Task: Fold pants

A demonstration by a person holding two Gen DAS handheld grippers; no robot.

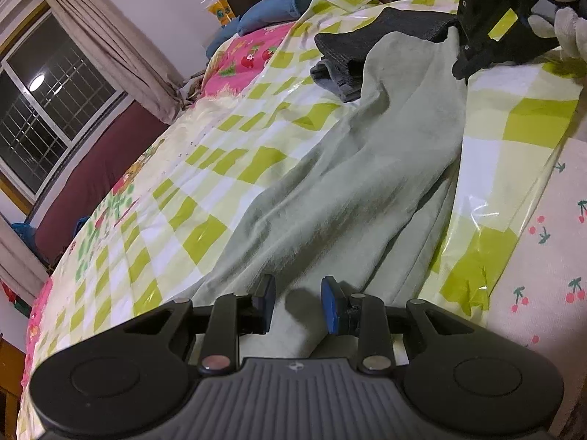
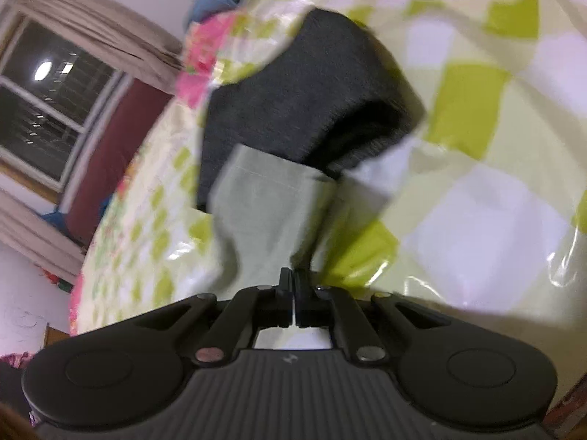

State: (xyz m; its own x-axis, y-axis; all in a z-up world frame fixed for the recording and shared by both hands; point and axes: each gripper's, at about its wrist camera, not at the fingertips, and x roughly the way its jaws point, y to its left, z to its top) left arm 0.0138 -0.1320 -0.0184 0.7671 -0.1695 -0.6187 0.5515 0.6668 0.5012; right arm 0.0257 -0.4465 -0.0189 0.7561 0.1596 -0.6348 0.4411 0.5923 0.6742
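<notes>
The pale green pants lie stretched across the checkered plastic sheet on the bed. My left gripper is open, its blue pads just above the near end of the pants, holding nothing. My right gripper is shut on a corner of the green pants and lifts it; the view is blurred. It also shows in the left wrist view at the far end of the pants, held by a gloved hand.
A folded dark grey garment lies beyond the pants; it also shows in the right wrist view. A blue pillow sits at the headboard. A cherry-print sheet is at the right. A window and curtain are on the left.
</notes>
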